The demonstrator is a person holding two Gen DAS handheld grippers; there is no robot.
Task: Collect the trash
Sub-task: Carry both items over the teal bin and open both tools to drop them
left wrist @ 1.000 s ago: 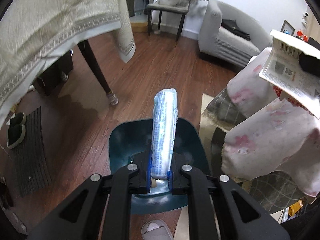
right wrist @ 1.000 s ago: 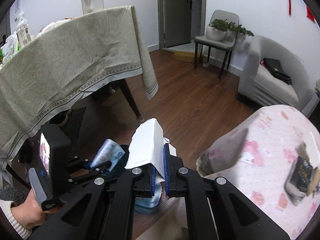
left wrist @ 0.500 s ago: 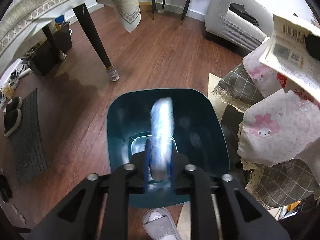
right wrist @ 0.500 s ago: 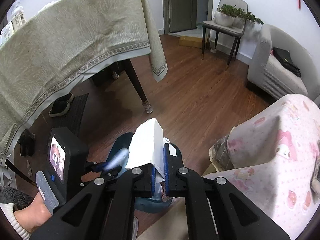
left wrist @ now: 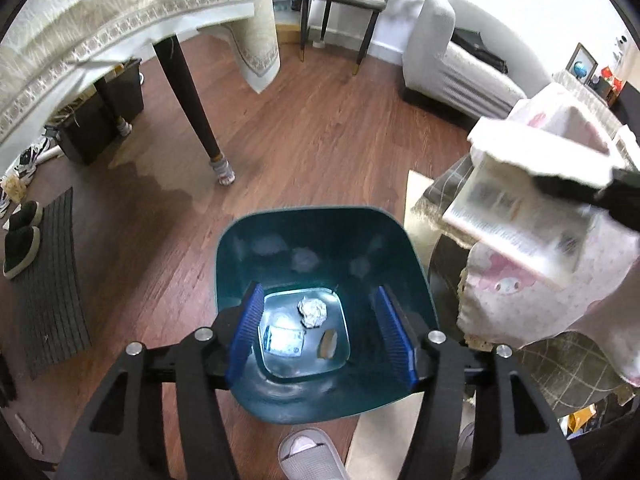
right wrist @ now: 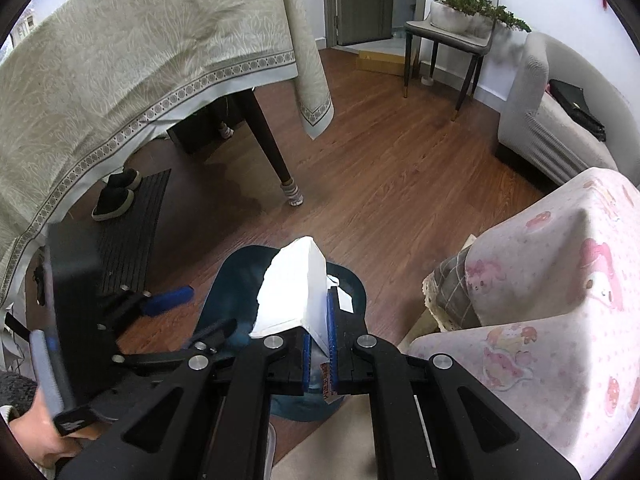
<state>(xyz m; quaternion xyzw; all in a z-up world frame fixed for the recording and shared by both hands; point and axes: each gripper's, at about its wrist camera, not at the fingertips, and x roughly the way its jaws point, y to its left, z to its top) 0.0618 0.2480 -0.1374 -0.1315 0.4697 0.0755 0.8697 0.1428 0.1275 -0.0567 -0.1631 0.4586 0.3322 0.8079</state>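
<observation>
A teal bin (left wrist: pixel 312 216) stands on the wood floor straight below my left gripper (left wrist: pixel 320 334). Its jaws are opening, and nothing is between the blue pads (left wrist: pixel 248 332). On the bin's bottom lie a blue-white wrapper (left wrist: pixel 284 338), a foil ball (left wrist: pixel 312 311) and a small brown scrap (left wrist: pixel 329 344). My right gripper (right wrist: pixel 318 344) is shut on a torn white carton (right wrist: pixel 296 292) and holds it over the bin (right wrist: pixel 236 280). In the left wrist view that carton (left wrist: pixel 516 216) hangs at the right, blurred. The left gripper (right wrist: pixel 192 312) shows at the right wrist view's left.
A table with a beige cloth (left wrist: pixel 100 20) and a dark leg (left wrist: pixel 192 116) stands left of the bin. A pink-patterned cover (right wrist: pixel 560 300) over furniture is close on the right. A grey slipper (left wrist: pixel 308 456) is in front of the bin, a mat with shoes (left wrist: pixel 36 264) at left.
My left gripper has opened, and the blue-white wrapper it held has dropped to the bottom of the bin. My right gripper has come down towards the bin with the carton.
</observation>
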